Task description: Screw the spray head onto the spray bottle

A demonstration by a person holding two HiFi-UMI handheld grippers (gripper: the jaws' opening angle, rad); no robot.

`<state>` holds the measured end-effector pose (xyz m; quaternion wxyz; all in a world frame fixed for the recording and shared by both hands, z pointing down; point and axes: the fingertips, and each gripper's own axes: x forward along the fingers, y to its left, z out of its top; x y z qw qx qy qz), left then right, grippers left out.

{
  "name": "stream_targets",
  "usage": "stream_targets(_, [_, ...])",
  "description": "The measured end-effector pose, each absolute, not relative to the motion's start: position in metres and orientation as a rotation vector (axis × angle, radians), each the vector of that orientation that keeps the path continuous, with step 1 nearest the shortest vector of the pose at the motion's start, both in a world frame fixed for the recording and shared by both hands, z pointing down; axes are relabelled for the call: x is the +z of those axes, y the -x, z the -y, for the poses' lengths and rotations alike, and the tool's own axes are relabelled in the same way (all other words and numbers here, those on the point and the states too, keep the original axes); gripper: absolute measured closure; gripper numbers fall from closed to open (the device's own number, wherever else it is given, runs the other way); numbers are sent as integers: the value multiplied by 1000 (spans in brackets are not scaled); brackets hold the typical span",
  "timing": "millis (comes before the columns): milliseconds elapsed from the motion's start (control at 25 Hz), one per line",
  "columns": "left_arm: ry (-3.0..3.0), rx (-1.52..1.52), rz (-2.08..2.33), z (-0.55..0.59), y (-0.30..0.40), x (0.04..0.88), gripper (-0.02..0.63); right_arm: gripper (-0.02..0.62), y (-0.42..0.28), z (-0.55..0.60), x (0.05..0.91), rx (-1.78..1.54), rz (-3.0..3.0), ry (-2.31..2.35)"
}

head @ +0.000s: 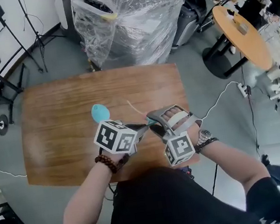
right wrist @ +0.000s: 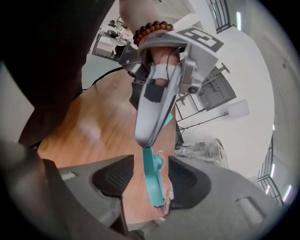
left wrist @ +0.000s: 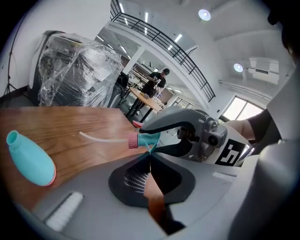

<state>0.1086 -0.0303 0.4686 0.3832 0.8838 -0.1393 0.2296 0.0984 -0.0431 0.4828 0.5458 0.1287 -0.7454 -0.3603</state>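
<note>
Left hand-held gripper (left wrist: 149, 155) clamping shut on teal spray head (left wrist: 148, 138), holding it above tabletop (head: 54, 132). Pink collar (left wrist: 132, 140) and white dip tube (left wrist: 101, 138) pointing out to left in left gripper view. Right hand-held gripper (right wrist: 151, 180) standing open, spray head passing between its pads, pads not pressing on it. Teal spray bottle (head: 100, 112) lying on tabletop, apart from both.

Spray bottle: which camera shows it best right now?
Left gripper view: the spray bottle lies on its side on the table, large and whole. Head view shows it only as a small teal shape. Right gripper view doesn't show it.
</note>
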Motion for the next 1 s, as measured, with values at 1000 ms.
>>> stream_targets(1000, [-2325, 520, 256, 32, -88, 456, 454, 474, -81, 52, 487, -764, 1692, -214])
